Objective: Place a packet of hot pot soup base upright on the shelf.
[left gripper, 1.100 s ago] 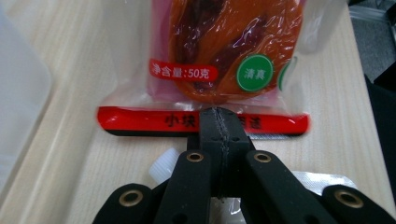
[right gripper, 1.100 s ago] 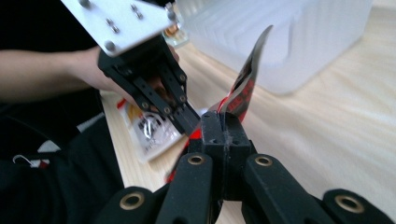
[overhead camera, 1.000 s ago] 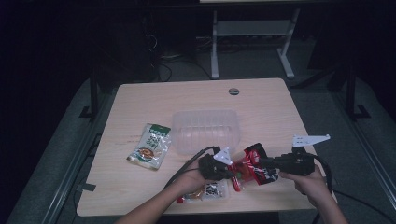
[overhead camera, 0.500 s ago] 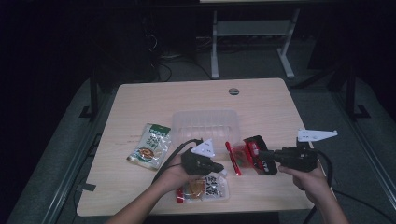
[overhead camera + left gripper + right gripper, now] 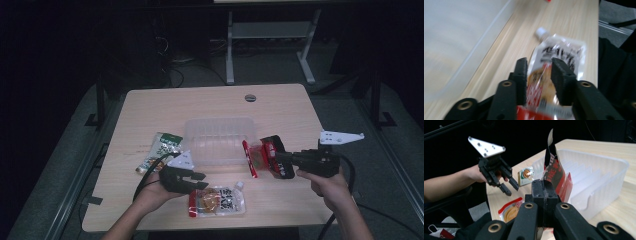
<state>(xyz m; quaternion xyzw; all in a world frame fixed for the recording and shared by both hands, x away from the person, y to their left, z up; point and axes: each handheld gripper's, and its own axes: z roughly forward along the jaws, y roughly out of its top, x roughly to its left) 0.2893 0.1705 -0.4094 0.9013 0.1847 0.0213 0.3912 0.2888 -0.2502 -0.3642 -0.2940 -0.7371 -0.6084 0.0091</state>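
Right claw (image 5: 544, 185) clamps the red packet (image 5: 554, 171) upright beside the tub (image 5: 220, 140) — ready to drop in; left claw (image 5: 539, 72) gapes over the pouch (image 5: 559, 53).

I count three food pouches: one red pouch (image 5: 267, 156) pinched in my right jaws, one spouted pouch (image 5: 218, 201) just past my left jaws, one green pouch (image 5: 161, 151) farther off. One clear tray (image 5: 220, 140).

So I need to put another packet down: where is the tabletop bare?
Bare: the far strip of the light wooden table beyond the clear plastic tray, and the far right corner. Crowded: the near edge, with the green packet, spouted silver pouch, and red packet in the right gripper.
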